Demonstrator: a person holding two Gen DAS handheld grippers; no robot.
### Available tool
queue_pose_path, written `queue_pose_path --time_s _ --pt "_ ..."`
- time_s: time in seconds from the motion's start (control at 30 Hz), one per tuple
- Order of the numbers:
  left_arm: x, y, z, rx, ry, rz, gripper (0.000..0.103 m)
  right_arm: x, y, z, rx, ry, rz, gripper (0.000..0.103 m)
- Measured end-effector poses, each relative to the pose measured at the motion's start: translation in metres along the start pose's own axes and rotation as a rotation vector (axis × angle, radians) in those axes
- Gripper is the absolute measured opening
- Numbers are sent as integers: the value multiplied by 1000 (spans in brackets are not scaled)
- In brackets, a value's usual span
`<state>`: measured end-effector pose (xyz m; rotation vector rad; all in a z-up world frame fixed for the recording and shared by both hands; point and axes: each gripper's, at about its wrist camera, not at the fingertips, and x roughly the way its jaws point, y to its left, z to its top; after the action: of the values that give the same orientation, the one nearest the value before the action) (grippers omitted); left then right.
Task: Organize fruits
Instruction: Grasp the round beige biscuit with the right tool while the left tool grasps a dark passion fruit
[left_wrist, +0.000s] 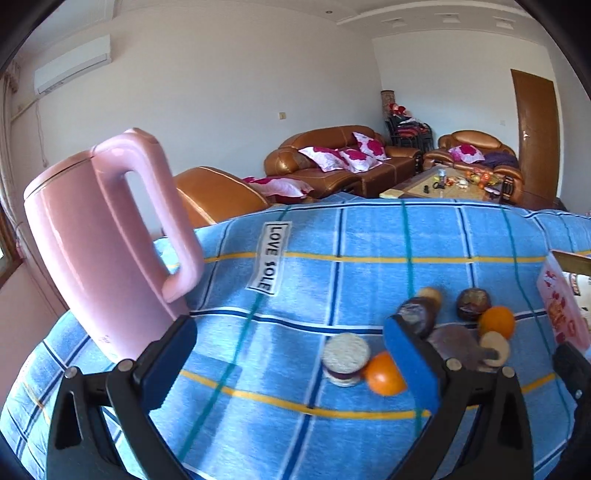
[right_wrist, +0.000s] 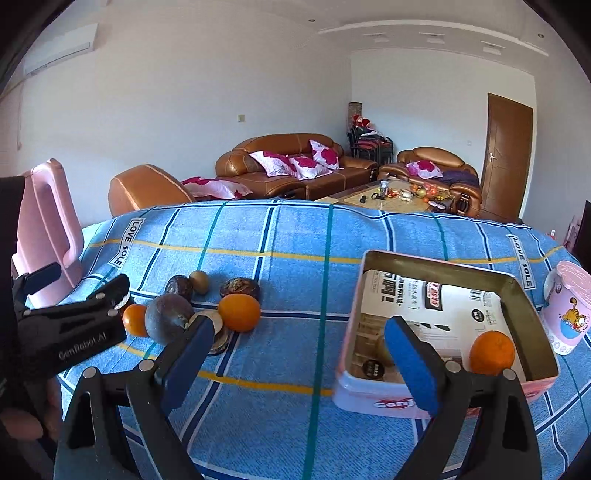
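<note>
The table (right_wrist: 295, 236) is covered by a blue checked cloth (left_wrist: 332, 273) crossed with yellow, white and teal stripes and sewn with "LOVE SOLE" labels. A pink kettle (left_wrist: 107, 236) is stood at the left end of the table, and a pink cup (right_wrist: 567, 306) with a cartoon cat is seen at the right end. A pink tin box (right_wrist: 443, 354), lined with printed paper, is placed on the right half of the table; one orange (right_wrist: 492, 352) is lying inside it near the front right corner, and a yellowish fruit is partly hidden behind a finger of the right gripper (right_wrist: 299, 354).

The remaining fruits are gathered in a loose cluster on the left half of the table: an orange (right_wrist: 239, 312) beside dark purple passion fruits (right_wrist: 168, 319), a small orange (right_wrist: 135, 319), cut halves and a small brown fruit (right_wrist: 199, 281).

The right gripper is held wide apart with nothing between its blue pads, above the cloth between the cluster and the box. The left gripper (left_wrist: 291, 354) is likewise spread wide and unloaded, just beside the cluster, with a cut half (left_wrist: 345, 358) and an orange (left_wrist: 384, 374) between its fingers in view.

Beyond the table, brown leather sofas (right_wrist: 288, 166) with pink floral cushions, a cluttered coffee table (right_wrist: 391, 197), a brown door (right_wrist: 508, 155), white walls and a wall air conditioner (left_wrist: 72, 64) are seen.
</note>
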<state>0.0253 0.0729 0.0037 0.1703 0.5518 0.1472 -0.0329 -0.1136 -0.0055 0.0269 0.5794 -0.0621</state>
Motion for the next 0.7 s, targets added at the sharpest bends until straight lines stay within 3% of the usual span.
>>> queue_pose_path --time_s 0.1,0.2,0.27,0.3,0.33,0.47,0.7 --pt "9 13 -1 5 16 61 103 6 10 -1 -25 30 53 95" --pt "18 28 0 -37 56 45 103 11 24 -2 -70 62 87 93" --pt "22 35 -1 -67 74 53 103 15 35 -2 -103 82 123 77" --pt "24 38 -1 -78 84 63 103 17 40 -3 -117 94 135 63" --pt "26 39 -1 -85 93 66 103 20 44 -4 -126 108 149 58" --pt "33 45 -3 -114 125 58 103 38 49 -5 -103 187 162 58" --pt "30 41 -3 -109 112 32 103 73 39 -1 2 301 178 58"
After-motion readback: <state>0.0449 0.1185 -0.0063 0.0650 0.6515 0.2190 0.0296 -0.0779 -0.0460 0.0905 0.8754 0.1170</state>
